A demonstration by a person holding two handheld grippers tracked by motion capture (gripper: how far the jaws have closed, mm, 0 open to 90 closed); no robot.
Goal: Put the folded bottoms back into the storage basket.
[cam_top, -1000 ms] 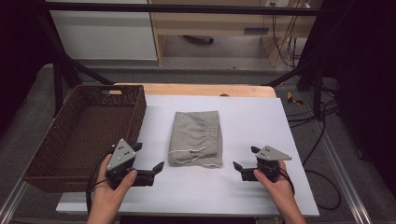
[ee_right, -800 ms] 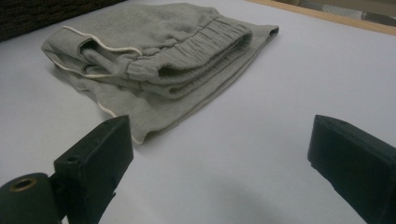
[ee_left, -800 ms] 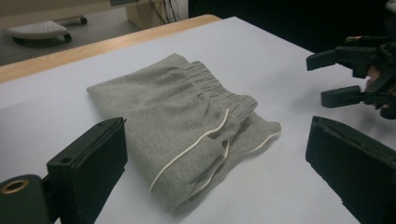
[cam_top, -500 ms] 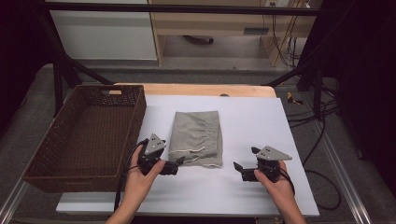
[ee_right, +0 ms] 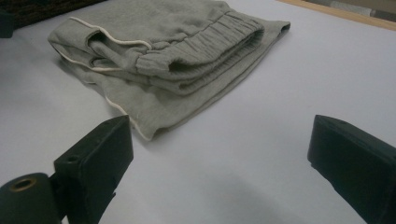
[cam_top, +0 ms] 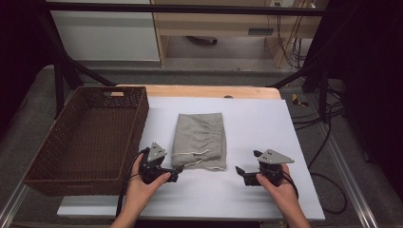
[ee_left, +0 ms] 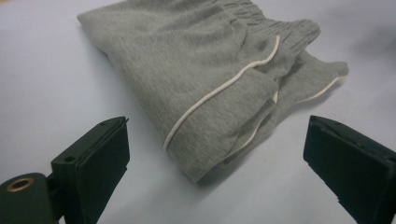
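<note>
A folded grey garment with a white drawstring lies flat in the middle of the white table. My left gripper is open at the garment's near left corner, and in the left gripper view that corner lies between and just beyond the wide-apart jaws. My right gripper is open, a short way right of the garment and apart from it. From the right gripper view the garment lies ahead to the left, its elastic waistband facing me.
A dark woven basket stands on the table's left side, close to my left hand. A wooden strip runs along the table's far edge. Cables hang past the right side.
My left gripper has moved right from beside the basket to the garment's near left corner. The right gripper has stayed put.
</note>
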